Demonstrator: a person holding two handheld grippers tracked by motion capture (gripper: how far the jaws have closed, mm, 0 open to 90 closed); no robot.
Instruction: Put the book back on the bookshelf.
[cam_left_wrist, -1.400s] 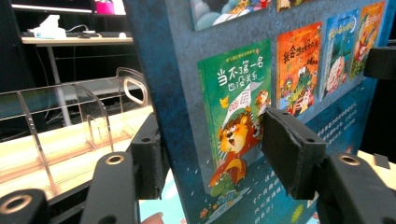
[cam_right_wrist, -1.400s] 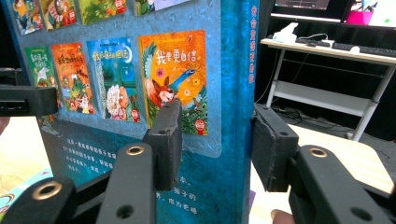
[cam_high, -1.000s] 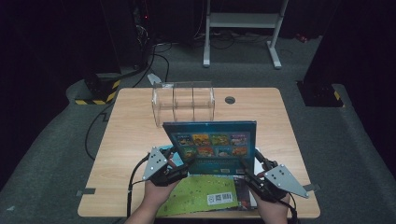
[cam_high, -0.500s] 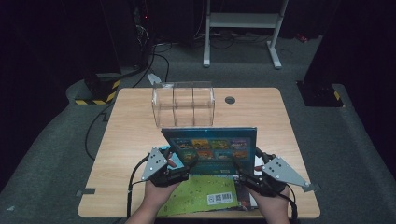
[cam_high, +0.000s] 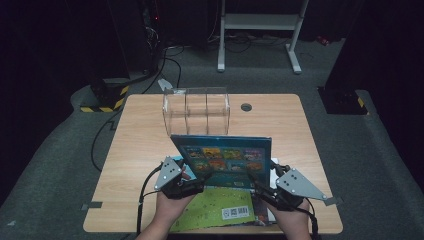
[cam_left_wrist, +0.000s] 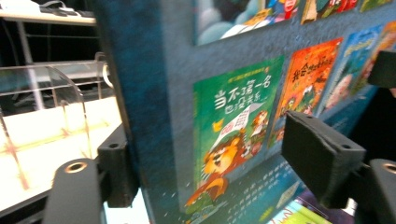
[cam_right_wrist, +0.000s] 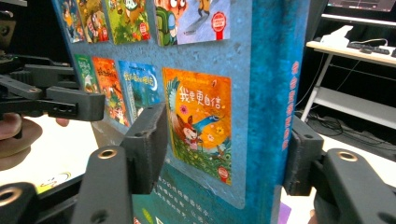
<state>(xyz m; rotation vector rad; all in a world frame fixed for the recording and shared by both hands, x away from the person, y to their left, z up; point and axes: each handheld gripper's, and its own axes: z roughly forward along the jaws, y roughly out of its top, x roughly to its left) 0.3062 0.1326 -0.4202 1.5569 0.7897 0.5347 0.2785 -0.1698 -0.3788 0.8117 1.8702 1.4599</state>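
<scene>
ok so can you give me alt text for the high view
A person's two hands, each with a gripper, hold a blue picture book upright near the front of a wooden table, the left gripper and right gripper at its lower corners. A green book lies flat beneath it, and a clear plastic rack stands behind on the table.

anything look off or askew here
Only the blue book: it stands on edge, leaning, between the left gripper and right gripper, above the green book lying flat. The clear rack sits upright. Nothing looks spilled or damaged.
</scene>
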